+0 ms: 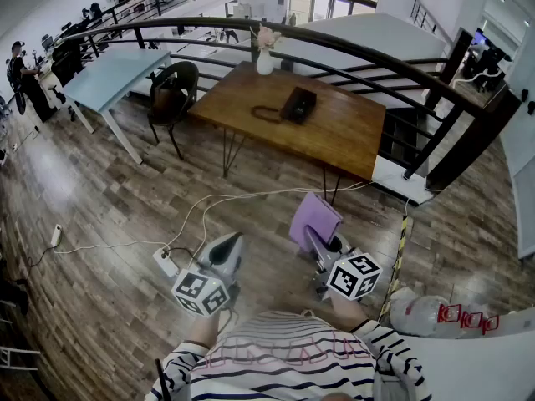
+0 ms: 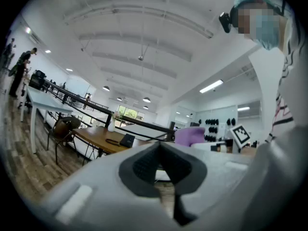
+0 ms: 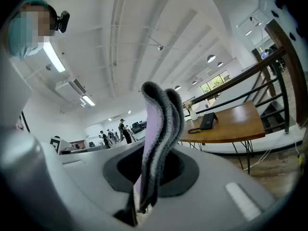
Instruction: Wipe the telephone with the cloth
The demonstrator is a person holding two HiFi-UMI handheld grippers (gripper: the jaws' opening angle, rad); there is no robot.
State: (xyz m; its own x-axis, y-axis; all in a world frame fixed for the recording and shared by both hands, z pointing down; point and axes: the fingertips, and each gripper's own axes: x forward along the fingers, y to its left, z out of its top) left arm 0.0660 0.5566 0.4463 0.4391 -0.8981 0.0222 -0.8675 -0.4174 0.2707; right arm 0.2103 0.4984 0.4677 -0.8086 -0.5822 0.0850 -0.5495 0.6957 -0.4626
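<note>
The black telephone (image 1: 297, 104) lies on a brown wooden table (image 1: 351, 132) well ahead of me, its cord curled to its left. It is also small in the left gripper view, telephone (image 2: 127, 140), and in the right gripper view, telephone (image 3: 208, 121). My right gripper (image 1: 313, 234) is shut on a folded purple cloth (image 1: 315, 218), which stands up between its jaws as cloth (image 3: 161, 129). My left gripper (image 1: 231, 241) is shut with nothing in it, its jaws meeting at left gripper (image 2: 161, 148). Both grippers hang over the wooden floor, short of the table.
A white vase (image 1: 265, 61) with flowers stands at the table's far edge. A black chair (image 1: 171, 90) and a pale blue table (image 1: 113, 73) stand to the left. A curved dark railing (image 1: 376, 61) runs behind. White cables and a power strip (image 1: 165, 261) lie on the floor.
</note>
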